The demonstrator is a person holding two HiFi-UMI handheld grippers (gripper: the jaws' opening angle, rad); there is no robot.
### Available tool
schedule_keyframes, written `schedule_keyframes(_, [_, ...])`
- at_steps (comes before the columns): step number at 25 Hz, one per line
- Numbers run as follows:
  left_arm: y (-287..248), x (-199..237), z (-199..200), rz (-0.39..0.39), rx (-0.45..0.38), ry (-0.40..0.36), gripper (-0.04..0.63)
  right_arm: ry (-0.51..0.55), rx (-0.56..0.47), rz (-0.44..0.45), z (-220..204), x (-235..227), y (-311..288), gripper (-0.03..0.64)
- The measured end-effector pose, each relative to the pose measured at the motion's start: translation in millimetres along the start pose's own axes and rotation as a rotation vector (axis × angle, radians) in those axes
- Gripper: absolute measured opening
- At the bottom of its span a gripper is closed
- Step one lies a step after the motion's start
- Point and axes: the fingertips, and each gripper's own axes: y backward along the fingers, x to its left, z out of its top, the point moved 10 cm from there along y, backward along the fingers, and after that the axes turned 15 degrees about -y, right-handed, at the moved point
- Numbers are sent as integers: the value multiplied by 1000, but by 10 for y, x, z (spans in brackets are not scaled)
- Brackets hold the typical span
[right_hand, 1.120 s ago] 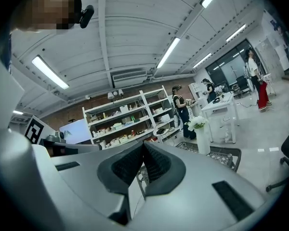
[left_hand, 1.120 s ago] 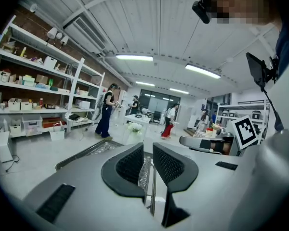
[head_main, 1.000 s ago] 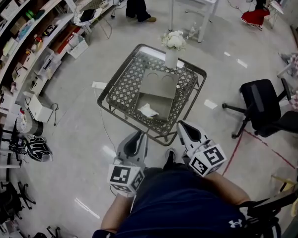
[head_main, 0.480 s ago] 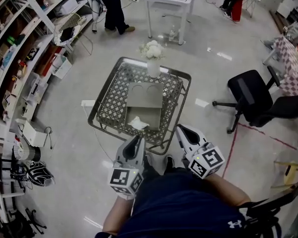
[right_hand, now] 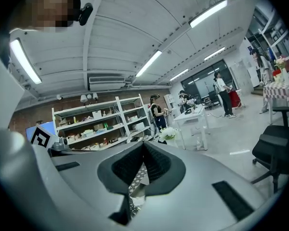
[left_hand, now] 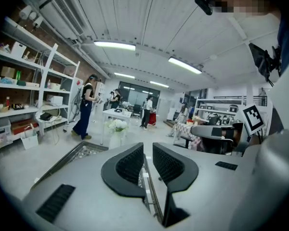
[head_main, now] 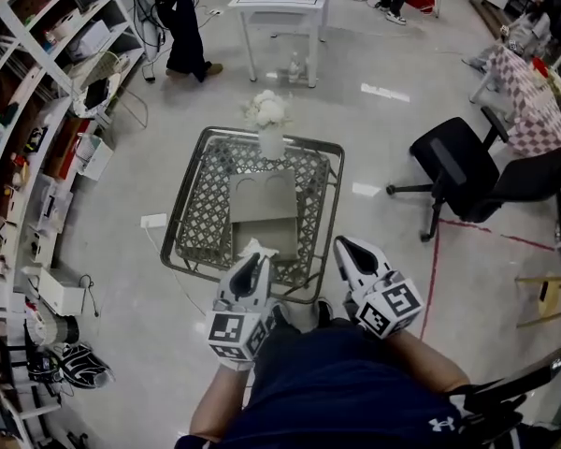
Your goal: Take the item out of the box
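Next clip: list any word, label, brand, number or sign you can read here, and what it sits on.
No legible words or numbers in any view.
Left cube on the left gripper: black-and-white square marker, a pattern, not text.
Right cube on the right gripper: same kind of marker.
Shirt: small white logo, no letters.
Shelves: box labels too small to read.

The person wears a dark navy short-sleeved shirt [head_main: 346,386] with a small white logo [head_main: 442,422] at 5 o'clock in the head view, and a black shoe [head_main: 321,295] near centre. The left gripper [head_main: 259,260] and right gripper [head_main: 344,244] have light grey moulded shells and black ribbed pads [left_hand: 130,165]. Each carries a white cube with black square markers [head_main: 236,335].
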Motion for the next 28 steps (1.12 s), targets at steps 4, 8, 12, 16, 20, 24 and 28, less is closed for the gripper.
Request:
schedule_keyframes(4, [-99,155,-96,-30,10,-40,71,-5,-9,-38,-11,1,-40,2])
schedule_keyframes(8, [-229,275,-159,-67,30,-82,71,-18,-4,-77,28,-13,-95,2])
schedule_keyframes(12, [-321,402,-332,-98,43,-130,71,-42,18,-121,-91,-59,-175,2])
schedule_keyframes(16, [-443,528,-526,-125,74,-149,71,-67,49,-157,-247,-136,-277,2])
schedule_keyframes(20, [-595,642,-692,-161,120,-159,71,-100,77,-187,-350,-199,-391,2])
schedule_keyframes(24, [-773,699,-995,-230,209,-199,71,-129,111,-204,-482,-252,-481,2])
schedule_keyframes(28, [-888,716,-1320,-295,301,-255,72,-150,134,-217,-613,-277,-548,2])
